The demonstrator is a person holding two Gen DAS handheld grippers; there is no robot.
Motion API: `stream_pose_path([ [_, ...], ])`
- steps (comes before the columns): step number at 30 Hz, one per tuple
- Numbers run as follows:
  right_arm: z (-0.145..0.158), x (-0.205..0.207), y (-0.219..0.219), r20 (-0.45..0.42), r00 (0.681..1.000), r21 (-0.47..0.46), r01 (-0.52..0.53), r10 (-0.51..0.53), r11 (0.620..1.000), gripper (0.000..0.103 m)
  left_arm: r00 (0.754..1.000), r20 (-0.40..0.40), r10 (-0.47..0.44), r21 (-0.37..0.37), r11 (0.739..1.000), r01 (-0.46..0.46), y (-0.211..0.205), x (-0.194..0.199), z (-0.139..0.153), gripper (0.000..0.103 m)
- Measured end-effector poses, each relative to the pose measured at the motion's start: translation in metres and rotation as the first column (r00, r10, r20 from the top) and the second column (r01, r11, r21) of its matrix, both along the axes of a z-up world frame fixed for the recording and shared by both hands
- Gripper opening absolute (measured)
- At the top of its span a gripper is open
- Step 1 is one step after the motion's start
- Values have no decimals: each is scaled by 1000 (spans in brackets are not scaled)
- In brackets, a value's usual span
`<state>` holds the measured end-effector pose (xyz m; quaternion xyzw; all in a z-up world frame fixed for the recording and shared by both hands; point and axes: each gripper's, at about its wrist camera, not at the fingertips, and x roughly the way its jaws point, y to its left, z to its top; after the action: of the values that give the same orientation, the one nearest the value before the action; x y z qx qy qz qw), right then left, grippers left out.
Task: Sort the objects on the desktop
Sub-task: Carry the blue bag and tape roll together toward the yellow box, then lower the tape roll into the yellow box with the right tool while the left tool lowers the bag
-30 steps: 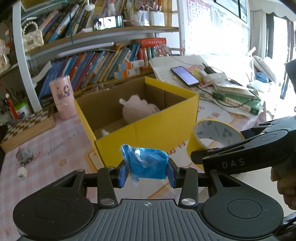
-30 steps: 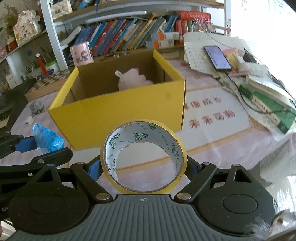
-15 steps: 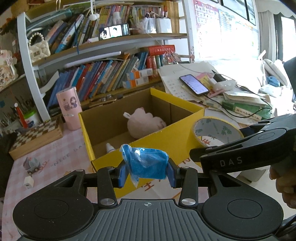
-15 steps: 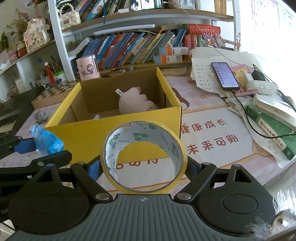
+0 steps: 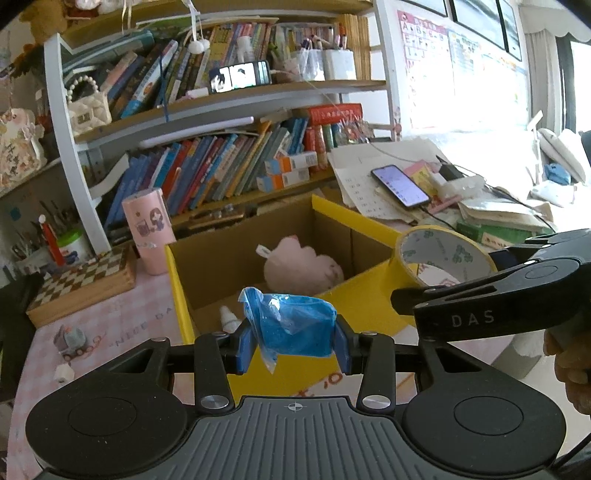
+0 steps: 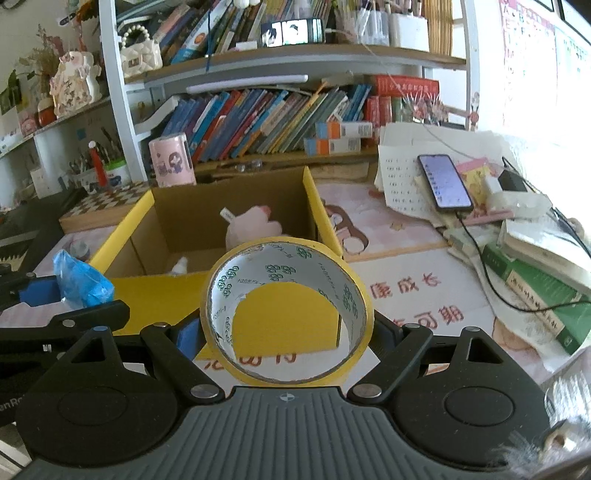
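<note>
Now left claw (image 5: 293,345) grips one blue packet (image 5: 291,326); right claw (image 6: 286,332) one tape roll (image 6: 286,312); box (image 6: 162,295) holds perhaps two items.

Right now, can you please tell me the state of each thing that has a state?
left gripper: shut on the blue bag
right gripper: shut on the yellow tape roll, upright
yellow box: open on top, holds a pink plush toy and a small white bottle
phone on papers: screen lit, cable attached
phone on shelf: screen lit

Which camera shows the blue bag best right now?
Left wrist: the blue bag sits centred and close, pinched in the left gripper. The right wrist view catches it only small, at the left edge.
</note>
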<state>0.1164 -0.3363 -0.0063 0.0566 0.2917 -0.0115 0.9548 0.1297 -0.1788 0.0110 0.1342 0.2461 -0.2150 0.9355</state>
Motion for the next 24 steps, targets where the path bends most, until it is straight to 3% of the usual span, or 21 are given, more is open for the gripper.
stream_pose_path([
  [12,20,21,-16,87,996,-33,6,-3,999,85,997,70,35,-19,999,-34,-4,21,14,41],
  [24,32,51,-22,133,990,-70,-31,40,997,85,989,91,113,5,993,-114,-1,54,17,41],
])
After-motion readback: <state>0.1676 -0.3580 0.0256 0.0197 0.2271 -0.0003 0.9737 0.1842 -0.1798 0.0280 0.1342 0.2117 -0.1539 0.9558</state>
